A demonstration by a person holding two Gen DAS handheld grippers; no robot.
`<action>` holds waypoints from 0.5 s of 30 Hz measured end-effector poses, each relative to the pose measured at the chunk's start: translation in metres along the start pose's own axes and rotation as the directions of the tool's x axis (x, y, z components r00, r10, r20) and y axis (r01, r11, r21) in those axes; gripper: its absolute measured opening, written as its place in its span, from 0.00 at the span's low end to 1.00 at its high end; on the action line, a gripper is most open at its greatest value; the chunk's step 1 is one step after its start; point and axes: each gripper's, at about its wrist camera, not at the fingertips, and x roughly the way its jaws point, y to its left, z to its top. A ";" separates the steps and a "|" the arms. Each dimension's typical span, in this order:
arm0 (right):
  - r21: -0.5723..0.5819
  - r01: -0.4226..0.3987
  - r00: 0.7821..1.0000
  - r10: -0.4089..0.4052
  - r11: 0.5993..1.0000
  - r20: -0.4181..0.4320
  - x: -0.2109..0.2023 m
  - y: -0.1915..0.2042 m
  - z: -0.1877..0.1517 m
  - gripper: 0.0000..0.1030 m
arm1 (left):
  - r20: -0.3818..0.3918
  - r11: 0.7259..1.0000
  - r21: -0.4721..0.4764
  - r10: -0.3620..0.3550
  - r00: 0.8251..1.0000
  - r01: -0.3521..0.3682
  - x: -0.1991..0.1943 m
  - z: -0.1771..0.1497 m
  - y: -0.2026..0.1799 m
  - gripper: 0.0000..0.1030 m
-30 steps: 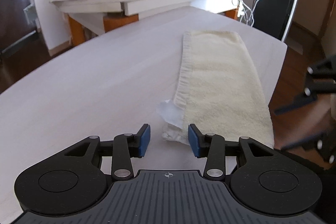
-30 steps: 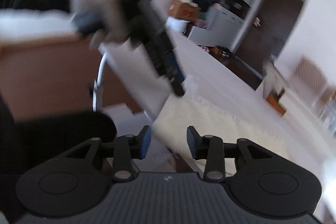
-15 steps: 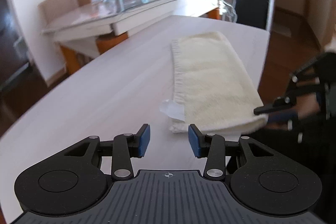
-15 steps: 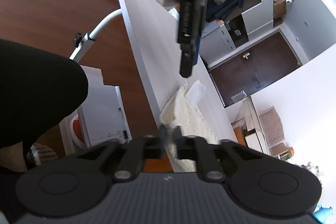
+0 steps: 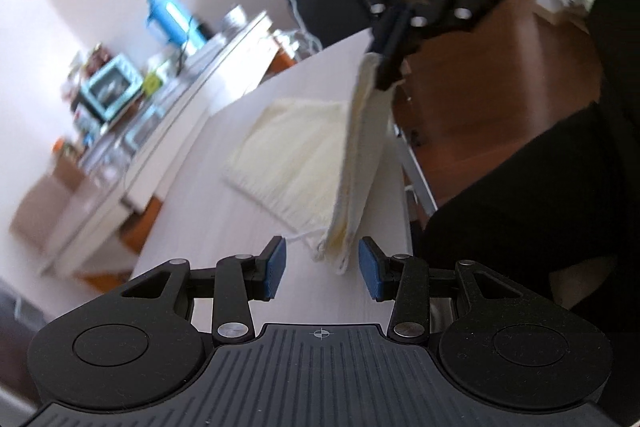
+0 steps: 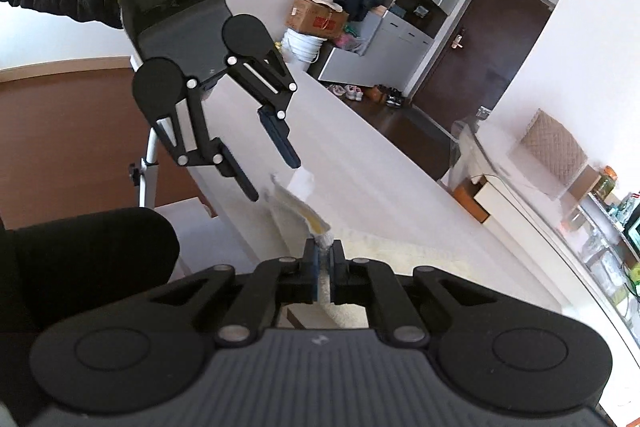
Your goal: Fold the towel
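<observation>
A cream towel (image 5: pixel 304 155) lies folded lengthwise on the white table (image 5: pixel 224 227). Its near end is lifted off the table. My right gripper (image 6: pixel 324 259) is shut on one near corner of the towel (image 6: pixel 320 231); in the left wrist view it (image 5: pixel 394 39) holds that corner high, and the edge hangs down from it. My left gripper (image 5: pixel 322 267) is open, its blue pads on either side of the hanging lower corner (image 5: pixel 336 251), not touching it. In the right wrist view the left gripper (image 6: pixel 272 167) hovers open above the towel's tag.
The table's right edge (image 5: pixel 404 187) is close by, with wooden floor beyond. A second table (image 5: pixel 180 75) with an oven and a blue kettle stands at the back. My dark-clothed body (image 5: pixel 540 187) is at the right.
My right gripper has closed on the towel's near corner and raised it. My left gripper has tilted and moved in around the other hanging corner, still open.
</observation>
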 end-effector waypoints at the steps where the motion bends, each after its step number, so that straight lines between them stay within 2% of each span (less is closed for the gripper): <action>1: 0.002 -0.003 1.000 0.003 1.000 -0.001 -0.001 -0.001 0.000 0.06 | 0.002 1.000 0.023 -0.002 1.000 0.002 0.003 0.001 -0.003 0.43; 3: 0.006 -0.012 1.000 0.012 1.000 -0.007 -0.003 -0.003 -0.002 0.06 | -0.002 0.998 0.051 -0.020 1.000 0.020 0.008 0.003 -0.007 0.40; 5: 0.014 -0.010 1.000 0.010 1.000 -0.013 -0.006 -0.004 -0.006 0.06 | -0.022 0.995 0.081 -0.056 0.998 0.057 0.014 0.006 -0.010 0.22; 6: 0.019 -0.006 1.000 0.006 1.000 -0.015 -0.007 -0.004 -0.007 0.06 | -0.034 0.994 0.085 -0.071 0.997 0.073 0.016 0.007 -0.011 0.09; 10: 0.051 -0.004 1.000 0.005 0.999 -0.019 -0.016 -0.004 -0.015 0.06 | -0.063 0.988 0.063 -0.139 0.988 0.143 0.016 0.017 -0.012 0.08; 15: 0.135 -0.046 0.999 0.045 0.990 0.010 -0.030 -0.016 -0.029 0.06 | -0.084 0.974 0.073 -0.211 0.974 0.217 0.009 0.035 -0.001 0.08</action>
